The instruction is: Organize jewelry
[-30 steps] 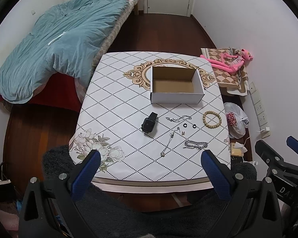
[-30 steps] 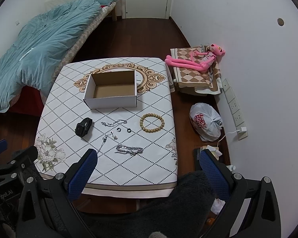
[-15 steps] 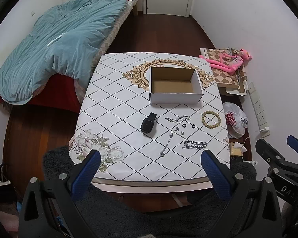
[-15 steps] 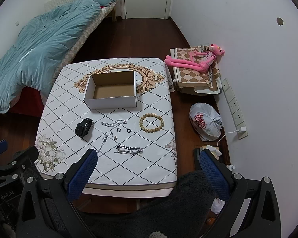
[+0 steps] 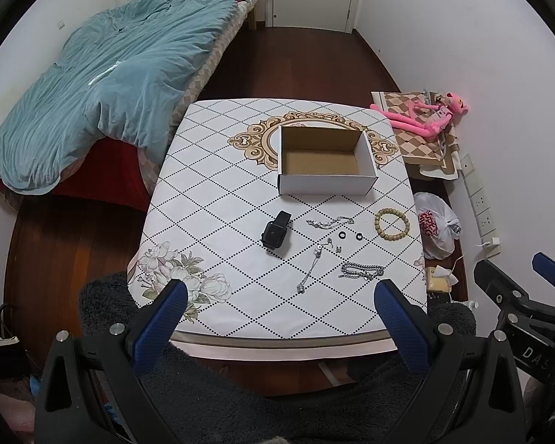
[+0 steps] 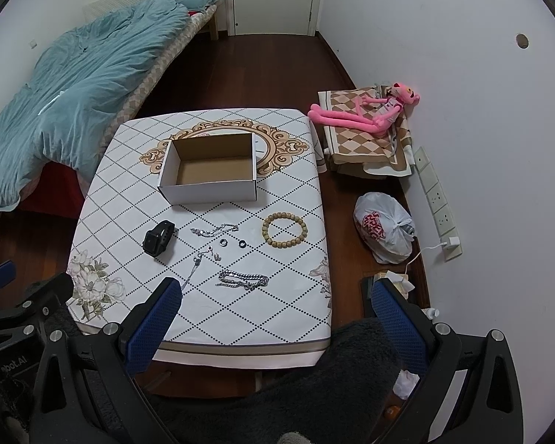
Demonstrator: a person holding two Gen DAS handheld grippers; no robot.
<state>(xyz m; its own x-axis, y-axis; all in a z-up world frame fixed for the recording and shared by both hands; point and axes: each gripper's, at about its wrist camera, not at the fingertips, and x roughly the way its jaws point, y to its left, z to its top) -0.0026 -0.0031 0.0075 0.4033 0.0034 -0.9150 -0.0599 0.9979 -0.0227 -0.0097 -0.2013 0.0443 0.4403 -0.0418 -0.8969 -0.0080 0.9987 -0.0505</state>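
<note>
A: From the left wrist view, how do the tongs stand?

B: The left gripper hangs above the table's near edge, fingers spread wide and holding nothing; the jewelry lies beyond its tips, apart from them; the right gripper shows at the far right, off the table's right edge, its state unclear from here.

A: And the pieces?

B: A black smartwatch sits near the middle of the table; toward the right edge lie a thin chain, two small rings, a long thin necklace, a chunky silver bracelet and a beaded bracelet; the open cardboard box stands behind them toward the far edge, nothing visible inside.

A: The right wrist view?

B: The right gripper is released too, fingers wide, over the near right corner; the chunky silver bracelet lies nearest, just ahead between the fingers; the beaded bracelet lies further on, the smartwatch to the left; part of the left gripper shows at the left.

A: The room?

B: A diamond-patterned cloth covers the table; dark wood floor; a bed with a teal duvet at left; a pink plush toy and a white plastic bag along the right wall.
</note>
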